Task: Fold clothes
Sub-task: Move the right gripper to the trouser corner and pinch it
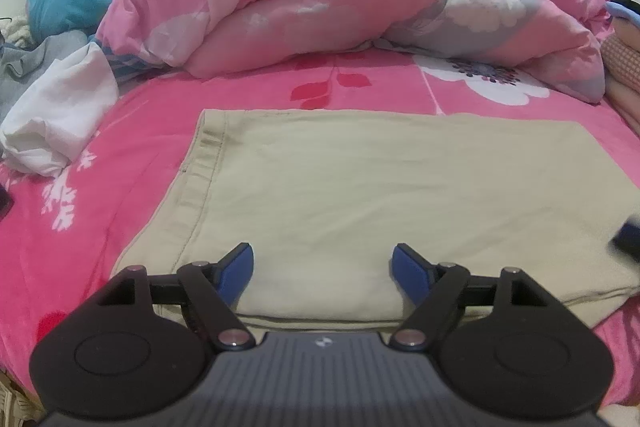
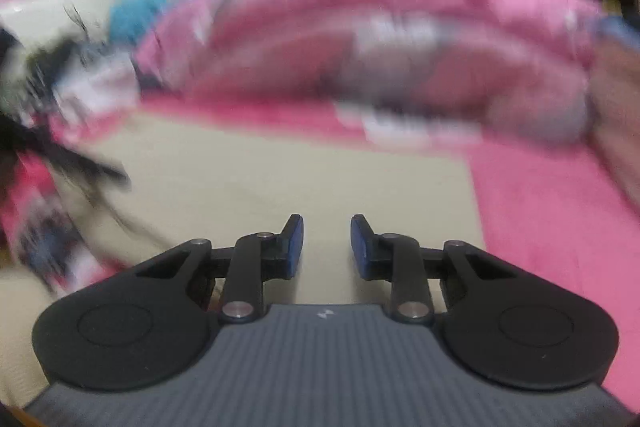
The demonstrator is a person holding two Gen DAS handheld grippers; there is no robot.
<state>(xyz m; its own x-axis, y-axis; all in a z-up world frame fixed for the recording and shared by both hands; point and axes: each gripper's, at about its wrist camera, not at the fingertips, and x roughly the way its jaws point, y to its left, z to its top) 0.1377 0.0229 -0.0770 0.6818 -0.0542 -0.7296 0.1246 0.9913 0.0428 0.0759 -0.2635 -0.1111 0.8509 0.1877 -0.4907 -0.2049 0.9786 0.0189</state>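
The beige garment lies flat and squared on the pink bedsheet, in front of the heaped quilt, seemingly spread that way for a clean fold. The left gripper hangs over its near edge, jaws wide apart and empty. The right gripper, in a blurred view, hovers over the same cloth with jaws narrowly parted, holding nothing.

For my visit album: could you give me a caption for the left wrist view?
Open left gripper poised over folded beige garment on a pink floral bedsheet, rumpled pink quilt behind.
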